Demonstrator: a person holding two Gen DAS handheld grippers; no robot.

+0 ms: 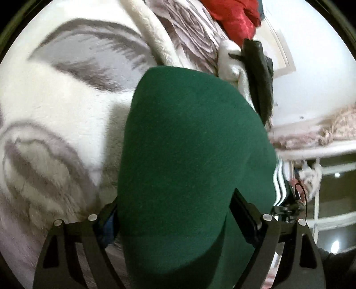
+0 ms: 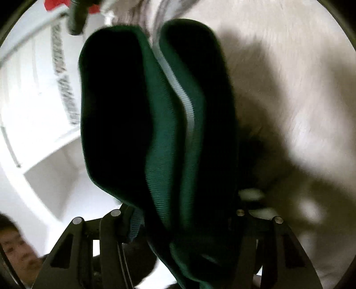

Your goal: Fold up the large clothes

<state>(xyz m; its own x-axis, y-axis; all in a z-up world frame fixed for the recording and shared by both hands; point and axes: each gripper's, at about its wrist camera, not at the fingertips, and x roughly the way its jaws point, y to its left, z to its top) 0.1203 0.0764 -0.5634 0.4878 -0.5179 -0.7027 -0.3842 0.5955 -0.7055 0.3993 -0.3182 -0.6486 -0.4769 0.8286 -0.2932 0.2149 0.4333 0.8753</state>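
The left fingers (image 1: 175,211) stand wide on either side of a thick fold of the green garment (image 1: 189,137), which fills the gap between them; whether the pads actually press on the cloth I cannot tell, as their inner faces are hidden by it. The right fingers (image 2: 180,217) are set about a bunched edge of the same green garment (image 2: 155,124), its ribbed hem and a pale zip line running up the middle — here too the fabric covers the contact, so a firm grasp cannot be confirmed.

The garment hangs doubled over a white fleecy blanket with grey flowers (image 1: 66,106) spread on a bed. Behind it lie a red cloth (image 1: 231,15) and a dark garment (image 1: 260,73).

The step in hand looks like laying the doubled piece down. To do it well, both sides should come down together so that the fold line lands straight — the ribbed hem edges matched, the zip not twisted. Let the far end touch the blanket first, then draw back gently so the cloth flattens rather than bunches. The plush surface may drag on the fabric, so release only once the layers lie squared.
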